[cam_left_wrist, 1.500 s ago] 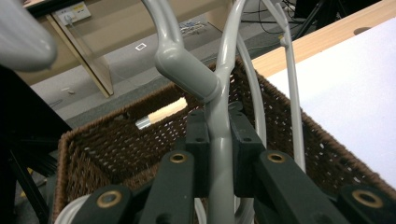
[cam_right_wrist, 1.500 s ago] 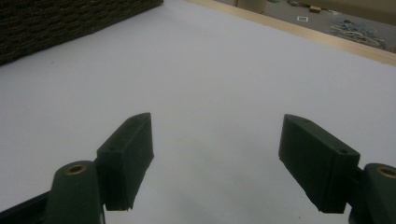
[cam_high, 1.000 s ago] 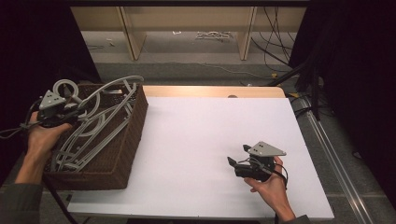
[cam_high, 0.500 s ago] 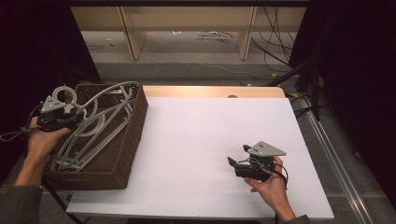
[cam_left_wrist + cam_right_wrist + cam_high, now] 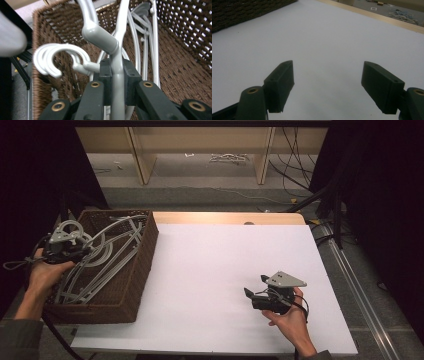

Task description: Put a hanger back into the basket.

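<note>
The table (image 5: pixel 220 270) carries a wicker basket (image 5: pixel 142 255) at its left edge. Grey hangers (image 5: pixel 107 255) lie in the basket. The left tool (image 5: pixel 117 75) is clamped on one hanger's bar over it. The right tool (image 5: pixel 328 85) stands apart, empty, above the table.

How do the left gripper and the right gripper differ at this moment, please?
The left gripper is shut on a grey hanger; the right gripper is open and holds nothing. The left gripper is at the wicker basket, whereas the right gripper is over the white table. Each is held in a hand.
</note>
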Motion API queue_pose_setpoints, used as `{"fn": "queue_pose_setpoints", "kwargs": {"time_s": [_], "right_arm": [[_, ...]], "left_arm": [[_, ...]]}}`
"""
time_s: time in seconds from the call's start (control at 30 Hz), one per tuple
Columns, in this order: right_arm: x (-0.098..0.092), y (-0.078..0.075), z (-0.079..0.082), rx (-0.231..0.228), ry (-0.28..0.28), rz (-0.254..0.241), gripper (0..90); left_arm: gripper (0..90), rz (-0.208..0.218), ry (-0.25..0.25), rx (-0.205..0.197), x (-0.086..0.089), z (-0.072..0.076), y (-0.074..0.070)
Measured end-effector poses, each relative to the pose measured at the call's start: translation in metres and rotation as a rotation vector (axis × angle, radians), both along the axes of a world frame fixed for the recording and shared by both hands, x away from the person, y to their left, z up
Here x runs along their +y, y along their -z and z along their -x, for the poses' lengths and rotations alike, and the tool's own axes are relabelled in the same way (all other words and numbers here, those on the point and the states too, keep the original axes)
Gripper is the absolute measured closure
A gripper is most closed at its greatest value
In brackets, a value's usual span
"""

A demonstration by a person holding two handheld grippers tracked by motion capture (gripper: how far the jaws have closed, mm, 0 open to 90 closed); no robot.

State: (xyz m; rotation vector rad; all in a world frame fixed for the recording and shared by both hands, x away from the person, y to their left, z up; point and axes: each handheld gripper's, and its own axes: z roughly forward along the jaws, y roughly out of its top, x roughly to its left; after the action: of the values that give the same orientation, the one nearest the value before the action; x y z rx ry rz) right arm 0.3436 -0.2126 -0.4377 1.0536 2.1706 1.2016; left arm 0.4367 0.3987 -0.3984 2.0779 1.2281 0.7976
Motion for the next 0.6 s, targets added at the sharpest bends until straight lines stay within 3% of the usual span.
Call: {"fn": "queue_pose_setpoints", "kwargs": {"time_s": [0.1,0.5,0.6], "right_arm": [[0.000,0.000,0.000,-0.013,-0.005,-0.002,27.2],[0.000,0.001,-0.001,-0.012,-0.003,-0.001,27.2],[0.000,0.002,-0.001,-0.007,-0.009,0.005,27.1]], "left_arm": [[80.7,-0.036,-0.010,0.007,-0.003,-0.003,0.002],[80.9,-0.068,-0.034,0.061,-0.007,-0.015,0.012],[80.5,-0.098,-0.050,0.077,-0.005,-0.018,0.015]]}}
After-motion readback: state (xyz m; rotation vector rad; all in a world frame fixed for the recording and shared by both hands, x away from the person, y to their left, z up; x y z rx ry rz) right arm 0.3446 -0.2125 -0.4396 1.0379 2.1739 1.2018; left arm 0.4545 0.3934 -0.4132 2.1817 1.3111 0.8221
